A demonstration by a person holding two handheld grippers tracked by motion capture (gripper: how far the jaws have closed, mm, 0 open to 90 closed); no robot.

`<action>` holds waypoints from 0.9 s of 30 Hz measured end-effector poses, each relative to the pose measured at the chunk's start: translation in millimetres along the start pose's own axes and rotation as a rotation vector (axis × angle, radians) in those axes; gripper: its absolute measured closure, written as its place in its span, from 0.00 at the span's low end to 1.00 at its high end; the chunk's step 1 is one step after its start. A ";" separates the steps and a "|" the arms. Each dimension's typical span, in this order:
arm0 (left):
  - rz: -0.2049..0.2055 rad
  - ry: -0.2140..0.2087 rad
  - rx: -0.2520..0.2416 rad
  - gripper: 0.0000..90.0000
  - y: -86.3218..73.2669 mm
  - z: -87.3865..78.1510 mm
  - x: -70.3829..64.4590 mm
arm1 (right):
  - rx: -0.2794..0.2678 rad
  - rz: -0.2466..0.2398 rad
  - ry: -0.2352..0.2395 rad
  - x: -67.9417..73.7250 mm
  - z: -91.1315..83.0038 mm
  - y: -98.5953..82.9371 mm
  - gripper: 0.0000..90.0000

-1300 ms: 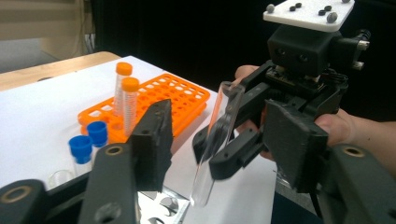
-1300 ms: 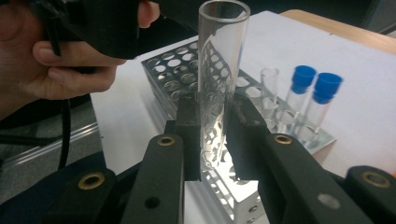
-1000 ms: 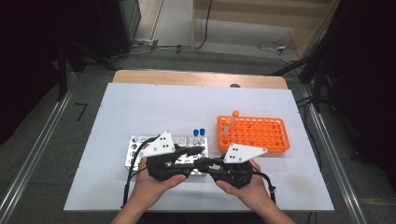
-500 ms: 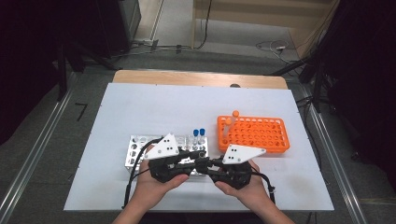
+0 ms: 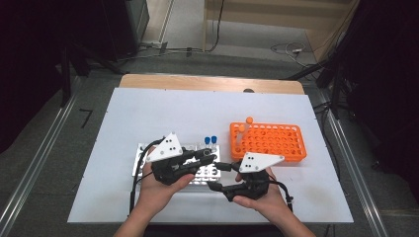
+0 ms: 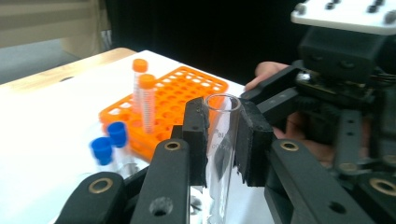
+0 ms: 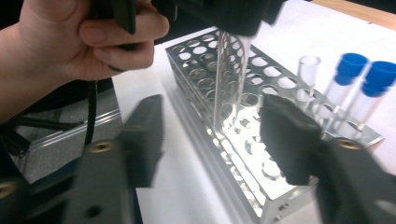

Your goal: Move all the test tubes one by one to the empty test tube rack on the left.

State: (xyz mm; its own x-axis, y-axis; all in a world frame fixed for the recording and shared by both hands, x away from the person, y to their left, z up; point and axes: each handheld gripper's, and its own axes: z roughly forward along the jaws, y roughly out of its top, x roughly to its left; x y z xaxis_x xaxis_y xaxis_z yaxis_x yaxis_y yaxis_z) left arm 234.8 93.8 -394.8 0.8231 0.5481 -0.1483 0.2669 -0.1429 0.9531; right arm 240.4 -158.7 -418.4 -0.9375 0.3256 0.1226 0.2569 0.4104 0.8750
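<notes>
The white rectangular tabletop (image 5: 148,113) spreads wide beyond the work, with bare surface to the far side and to the left of the racks. On its right half lies the orange plastic tube rack (image 5: 269,140), with orange-capped tubes (image 6: 142,98) standing at its near-left corner. Just left of it, well apart from the table's edges, sits the shiny metal perforated tube rack (image 7: 243,121); two blue-capped tubes (image 7: 369,88) and one uncapped clear tube (image 7: 308,70) stand in holes at its far end.

The person's forearms come in from the bottom edge of the high view, with both hands close together near the front of the table. The left hand (image 5: 158,185) holds the left gripper (image 5: 205,157) over the metal rack, pointing to the right towards the other gripper. Its two black jaws are clamped on a clear glass test tube (image 6: 222,149) just below the open mouth; the tube stands nearly upright, and its lower end reaches down among the holes of the metal rack, though whether it sits in a hole I cannot tell.

The right hand (image 5: 262,197) holds the right gripper (image 5: 217,177) just beside the metal rack's front right corner, pointing left. Its jaws stand wide apart around nothing, with the clear tube visible between them farther off. The two grippers are near each other, leaving little room between them.
</notes>
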 end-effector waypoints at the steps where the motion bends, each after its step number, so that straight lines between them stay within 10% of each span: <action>1: -0.008 0.004 -0.001 0.85 0.3 -0.3 2.7 | 0.002 0.002 -0.009 -1.4 -1.8 -0.6 0.25; 8: -0.019 0.049 -0.010 0.85 1.8 -4.9 19.5 | -0.012 0.036 -0.028 -14.5 -16.7 -8.9 0.01; 27: -0.082 0.195 -0.027 0.85 -8.7 -4.5 56.0 | -0.023 0.086 -0.115 -36.0 -41.2 -28.6 0.00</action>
State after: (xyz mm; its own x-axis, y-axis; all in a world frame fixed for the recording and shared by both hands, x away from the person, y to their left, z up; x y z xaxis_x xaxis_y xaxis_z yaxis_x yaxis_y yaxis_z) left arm 276.4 129.5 -410.2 0.6857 0.7067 -0.1741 0.3133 -0.0707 0.9470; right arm 257.2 -217.3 -428.5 -0.8789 0.4547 0.1443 0.3284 0.3573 0.8744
